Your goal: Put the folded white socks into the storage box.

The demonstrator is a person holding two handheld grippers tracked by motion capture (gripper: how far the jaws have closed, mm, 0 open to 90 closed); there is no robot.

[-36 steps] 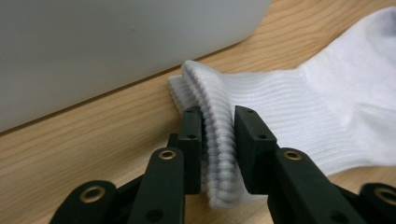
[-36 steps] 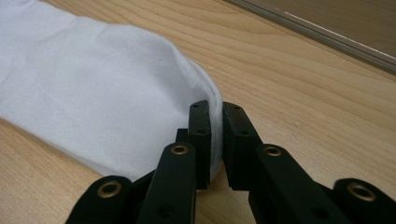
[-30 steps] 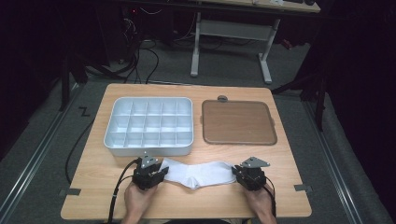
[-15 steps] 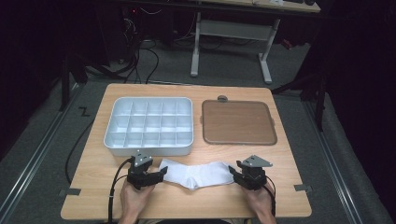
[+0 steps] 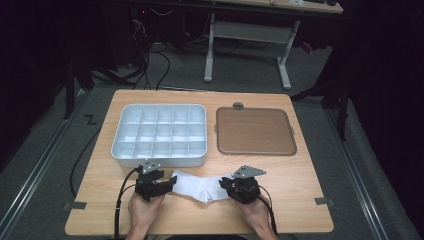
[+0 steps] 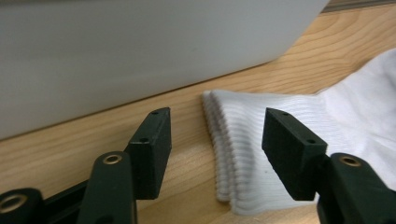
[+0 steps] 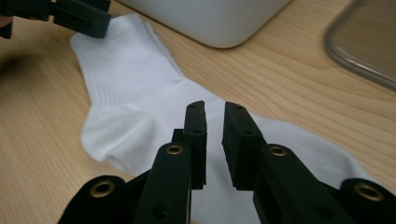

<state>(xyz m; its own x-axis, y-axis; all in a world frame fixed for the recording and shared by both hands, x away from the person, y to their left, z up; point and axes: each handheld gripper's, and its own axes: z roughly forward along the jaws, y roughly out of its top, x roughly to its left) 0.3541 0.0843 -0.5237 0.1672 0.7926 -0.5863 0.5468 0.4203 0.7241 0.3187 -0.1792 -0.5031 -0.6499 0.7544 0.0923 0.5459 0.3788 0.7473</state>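
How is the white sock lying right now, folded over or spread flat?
Spread flat: the sock lies full length on the table, ribbed cuff and foot both flat, no layer doubled over.

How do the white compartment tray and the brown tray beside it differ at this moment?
The white compartment tray is deep-walled and split into a grid of small cells; the brown tray is shallow, flat and undivided. The white one sits at the table's left, the brown one at its right. The white sock lies just in front of the white tray, farther from the brown one. Both are rounded rectangles, empty, resting flat on the wooden table.
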